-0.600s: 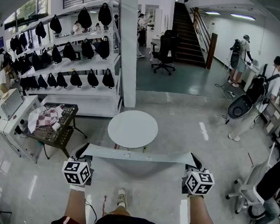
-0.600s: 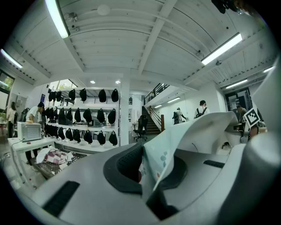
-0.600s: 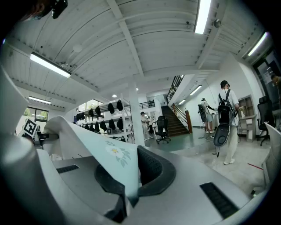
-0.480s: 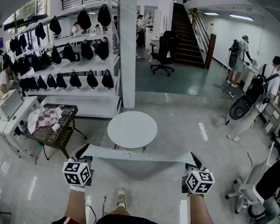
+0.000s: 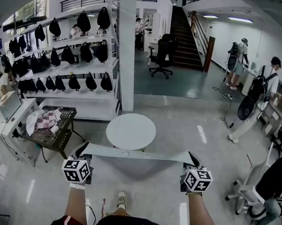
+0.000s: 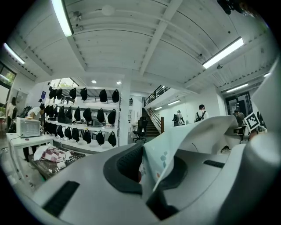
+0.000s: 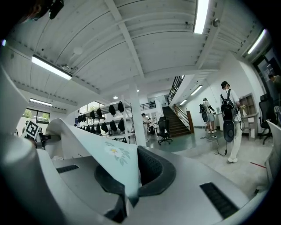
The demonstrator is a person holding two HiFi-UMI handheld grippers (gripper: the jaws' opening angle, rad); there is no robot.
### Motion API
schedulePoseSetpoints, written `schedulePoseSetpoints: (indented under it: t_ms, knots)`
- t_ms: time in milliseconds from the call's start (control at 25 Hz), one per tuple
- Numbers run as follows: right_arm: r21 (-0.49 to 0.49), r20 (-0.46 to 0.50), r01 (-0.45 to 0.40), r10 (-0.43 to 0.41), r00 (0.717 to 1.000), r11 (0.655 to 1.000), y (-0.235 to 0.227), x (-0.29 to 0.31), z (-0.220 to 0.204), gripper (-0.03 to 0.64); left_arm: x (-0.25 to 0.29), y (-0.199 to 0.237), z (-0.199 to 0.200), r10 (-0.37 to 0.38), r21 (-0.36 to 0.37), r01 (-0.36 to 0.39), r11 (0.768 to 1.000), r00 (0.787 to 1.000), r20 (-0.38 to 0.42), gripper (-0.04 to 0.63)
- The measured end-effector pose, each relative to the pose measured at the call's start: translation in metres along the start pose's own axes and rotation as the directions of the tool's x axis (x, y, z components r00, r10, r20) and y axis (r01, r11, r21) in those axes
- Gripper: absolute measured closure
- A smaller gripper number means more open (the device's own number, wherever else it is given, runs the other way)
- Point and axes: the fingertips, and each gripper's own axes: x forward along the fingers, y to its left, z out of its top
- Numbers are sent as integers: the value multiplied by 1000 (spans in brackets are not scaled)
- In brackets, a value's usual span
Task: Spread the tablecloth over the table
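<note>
Our left gripper (image 6: 147, 173) is clenched on one end of the tablecloth (image 6: 175, 140). The pale, flower-printed fabric is pinched between its dark pads (image 6: 127, 165) and bulges up to the right. Our right gripper (image 7: 129, 180) grasps the other end the same way, with a printed daisy showing just above its closed jaws.

In the head view both grippers point level and away from us, well apart. The cloth runs taut between them as a narrow pale band in the air, and a soft shadow lies on the floor (image 5: 140, 196) under it. The band's far edge sits just short of the near edge of the round white table (image 5: 131, 131).

Beyond the table rises a white pillar (image 5: 127, 51). To its left are shelves (image 5: 67, 66) of black bags (image 5: 91, 81) and a low cart (image 5: 57, 138) carrying a checked cloth (image 5: 43, 119).
</note>
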Motion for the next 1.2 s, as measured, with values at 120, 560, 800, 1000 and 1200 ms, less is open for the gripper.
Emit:
schedulePoseSetpoints:
  t_ms: [120,560,800,1000,1200]
  knots:
    - [9,-7,8,-8,1000,1000,-3,2,-6,591,3,-1,-2,1,2,-1,1000,1000,-8,558]
    - [31,1,8,-8,1000,999,-5,14,2,590,11,3,1,10,2,-10,1000,1000,-4,558]
    - [41,-4,-6,6,1000,999,-2,34,2,591,21,14,-2,21,-17,-21,1000,1000,-3,558]
    - [32,-9,-13,13,1000,999,3,50,4,589,30,26,0,29,-23,-29,999,1000,5,558]
    - [11,1,-15,15,1000,1000,1,68,11,591,44,32,3,34,-29,-34,999,999,14,558]
